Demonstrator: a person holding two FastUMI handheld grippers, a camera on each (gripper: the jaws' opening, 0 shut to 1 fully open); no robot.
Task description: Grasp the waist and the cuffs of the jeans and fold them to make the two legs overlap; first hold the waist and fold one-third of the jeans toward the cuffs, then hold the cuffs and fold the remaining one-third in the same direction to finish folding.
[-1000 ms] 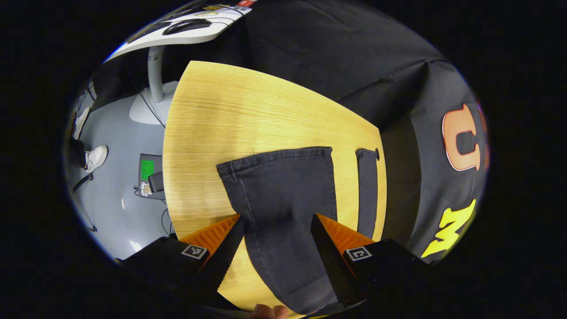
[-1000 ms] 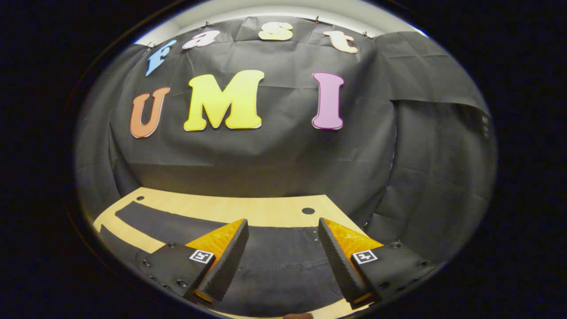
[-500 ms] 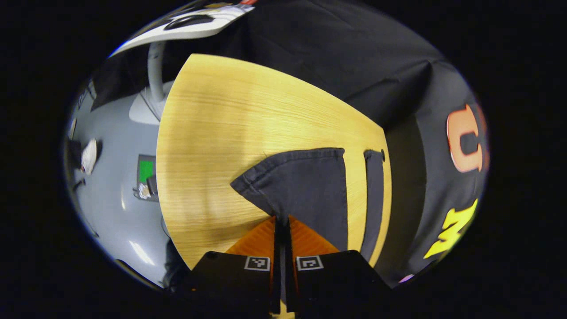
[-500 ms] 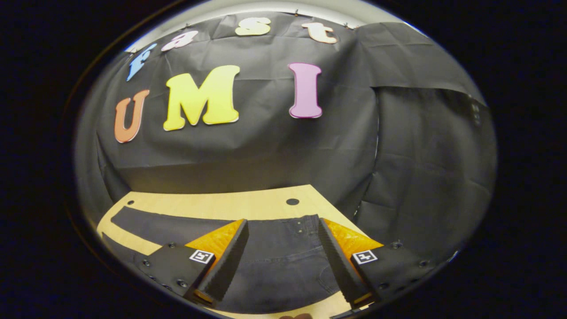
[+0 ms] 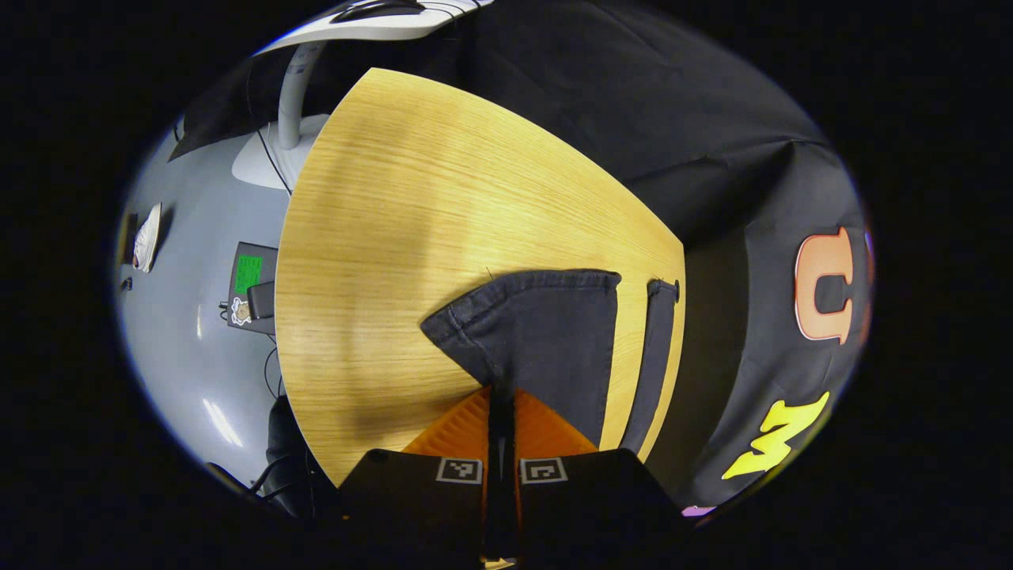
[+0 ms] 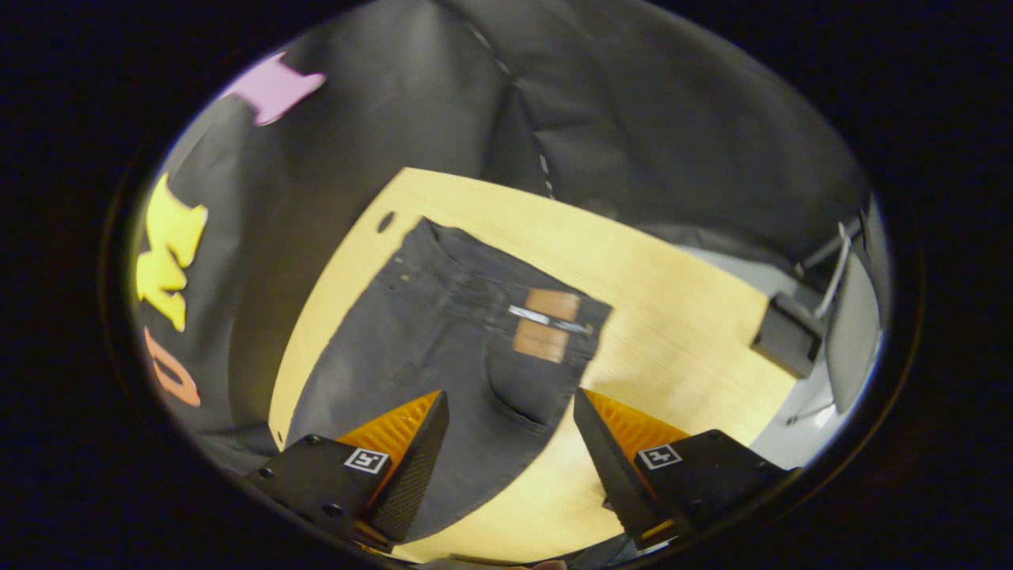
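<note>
Dark jeans (image 6: 443,356) spread flat on wooden surface (image 5: 411,237). Left gripper (image 5: 500,400) fingers pinched shut on near cuff (image 5: 530,317); right gripper (image 6: 510,443) fingers apart above waist (image 6: 546,321). Probably soft, heavy denim; best gripped at hems.

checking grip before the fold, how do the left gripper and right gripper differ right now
The left gripper is shut, pinching the dark denim jeans near a cuff; the right gripper is open, holding nothing. The left sits at the leg end, the right faces the waist end. Both are over the wooden table.
</note>
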